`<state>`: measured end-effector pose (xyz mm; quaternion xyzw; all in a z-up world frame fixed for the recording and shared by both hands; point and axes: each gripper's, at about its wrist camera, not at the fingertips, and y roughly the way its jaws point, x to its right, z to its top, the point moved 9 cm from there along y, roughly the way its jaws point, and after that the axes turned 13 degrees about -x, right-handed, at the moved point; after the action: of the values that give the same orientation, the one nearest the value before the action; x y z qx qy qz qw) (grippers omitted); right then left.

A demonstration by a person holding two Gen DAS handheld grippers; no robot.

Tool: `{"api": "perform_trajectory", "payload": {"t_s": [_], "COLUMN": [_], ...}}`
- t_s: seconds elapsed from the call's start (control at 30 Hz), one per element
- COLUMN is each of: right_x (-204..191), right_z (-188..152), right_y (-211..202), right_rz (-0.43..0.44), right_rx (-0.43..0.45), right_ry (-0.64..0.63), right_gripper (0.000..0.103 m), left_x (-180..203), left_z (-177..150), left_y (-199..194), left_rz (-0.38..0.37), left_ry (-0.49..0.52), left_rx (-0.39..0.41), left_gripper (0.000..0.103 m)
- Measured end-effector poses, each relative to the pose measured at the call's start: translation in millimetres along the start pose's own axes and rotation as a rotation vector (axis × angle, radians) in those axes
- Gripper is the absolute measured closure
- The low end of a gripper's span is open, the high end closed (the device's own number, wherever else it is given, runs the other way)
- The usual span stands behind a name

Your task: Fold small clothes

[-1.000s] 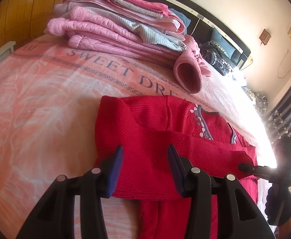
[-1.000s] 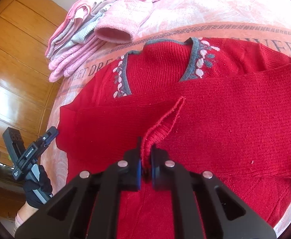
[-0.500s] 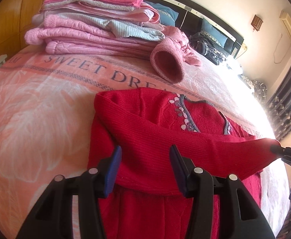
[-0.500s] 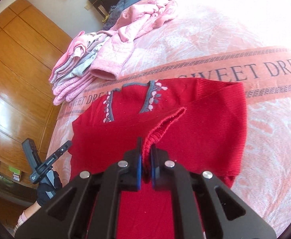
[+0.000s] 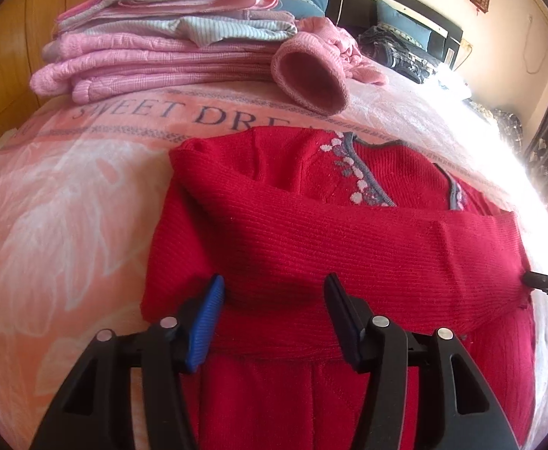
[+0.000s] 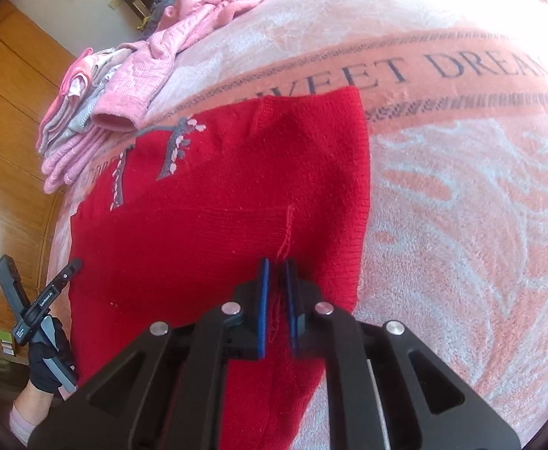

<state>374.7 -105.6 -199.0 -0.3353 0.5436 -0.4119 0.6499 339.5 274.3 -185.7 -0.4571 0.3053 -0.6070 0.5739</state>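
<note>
A red sweater (image 5: 311,232) lies spread on a pink "SWEET DREAMS" blanket (image 5: 67,206), one sleeve (image 5: 349,247) folded across its chest. The right gripper (image 6: 275,292) is pinched onto a ridge of the red knit directly ahead of it. The left gripper (image 5: 274,318) hangs with jaws apart over the sweater's near edge, gripping nothing. Beyond it sits a stack of folded pink clothes (image 5: 161,56), a pink cuff (image 5: 311,82) spilling toward the collar.
</note>
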Motion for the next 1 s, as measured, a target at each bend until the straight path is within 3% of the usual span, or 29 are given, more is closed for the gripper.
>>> {"api": "perform_trajectory", "payload": {"t_s": [0.1, 0.27, 0.4, 0.53, 0.73, 0.8, 0.87, 1.0], "right_x": [-25.1, -50.4, -38.3, -30.6, -31.0, -31.8, -34.2, -44.1], "right_z": [3.6, -11.0, -20.2, -22.8, -22.5, -23.2, -28.6, -61.0], "right_y": [-18.7, -4.6, 25.6, 36.5, 36.1, 27.3, 8.9, -33.4], "right_rz": [0.065, 0.04, -0.045, 0.0, -0.003, 0.017, 0.033, -0.018], "right_rx": [0.029, -0.023, -0.08, -0.094, -0.084, -0.084, -0.069, -0.076], "right_ry": [-0.043, -0.115, -0.106, -0.074, -0.076, -0.05, -0.034, -0.08], "right_gripper": [0.093, 0.087, 0.087, 0.089, 0.089, 0.087, 0.077, 0.068], "left_x": [8.4, 10.6, 0.7, 1.7, 7.6, 6.5, 5.2, -5.9], "left_z": [7.0, 0.9, -8.7, -9.9, -11.7, -12.1, -14.7, -37.8], "left_y": [-12.7, -4.3, 16.2, 17.4, 19.0, 12.5, -4.4, -46.0], "left_rz": [-0.012, -0.016, 0.017, 0.022, 0.05, 0.041, -0.004, -0.007], "left_ry": [0.022, 0.027, 0.017, 0.042, 0.068, 0.05, 0.017, 0.006], "left_rx": [0.024, -0.015, -0.075, -0.065, -0.065, -0.086, -0.105, -0.185], "left_gripper": [0.047, 0.045, 0.045, 0.043, 0.036, 0.037, 0.037, 0.036]}}
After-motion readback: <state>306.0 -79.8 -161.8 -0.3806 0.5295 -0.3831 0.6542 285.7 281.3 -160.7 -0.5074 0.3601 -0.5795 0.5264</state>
